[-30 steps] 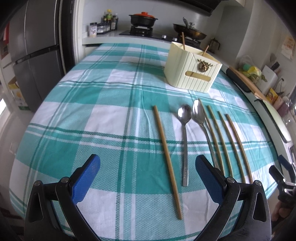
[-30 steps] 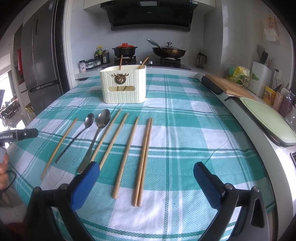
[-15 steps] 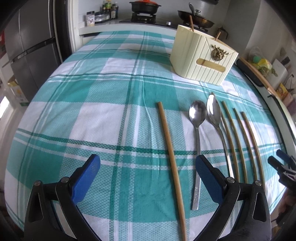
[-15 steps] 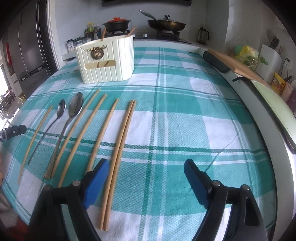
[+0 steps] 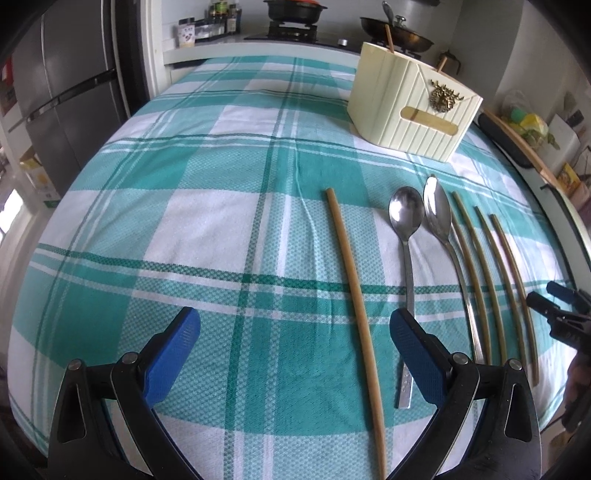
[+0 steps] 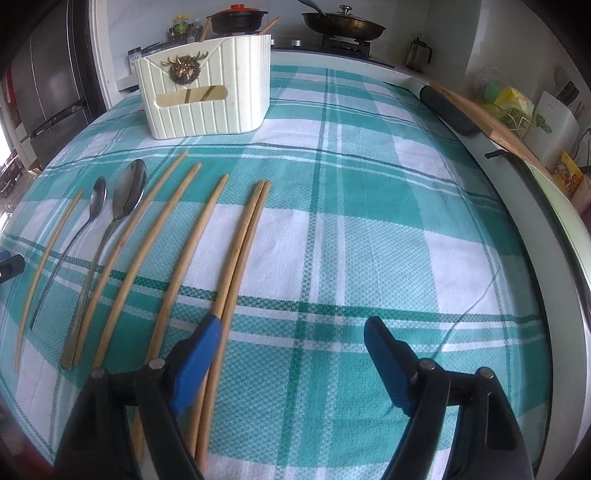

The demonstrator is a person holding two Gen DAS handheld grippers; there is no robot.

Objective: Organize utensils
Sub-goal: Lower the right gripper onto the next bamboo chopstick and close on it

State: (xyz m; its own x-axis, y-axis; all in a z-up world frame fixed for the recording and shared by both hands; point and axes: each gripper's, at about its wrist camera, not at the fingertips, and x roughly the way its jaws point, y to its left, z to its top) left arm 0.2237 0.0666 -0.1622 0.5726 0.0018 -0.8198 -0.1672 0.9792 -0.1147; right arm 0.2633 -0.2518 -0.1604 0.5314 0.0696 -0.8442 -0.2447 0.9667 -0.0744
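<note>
A cream utensil holder [image 5: 413, 107] stands at the far side of the checked tablecloth, with two chopsticks in it; it also shows in the right wrist view [image 6: 207, 98]. Several wooden chopsticks and two metal spoons [image 5: 406, 236] lie in a row in front of it. My left gripper [image 5: 295, 350] is open and empty, low over the cloth, with one lone chopstick [image 5: 354, 306] between its fingers. My right gripper [image 6: 291, 354] is open and empty; its left finger [image 6: 195, 362] is over a pair of chopsticks [image 6: 240, 266] lying side by side.
A stove with a pot [image 6: 236, 20] and a pan [image 6: 343, 24] is behind the table. A fridge [image 5: 70, 88] stands at the left. A cutting board [image 6: 484, 114] and a counter with clutter run along the right edge.
Both grippers have moved forward and lower toward the cloth. The right gripper has shifted left onto the pair of chopsticks. The utensils have not moved.
</note>
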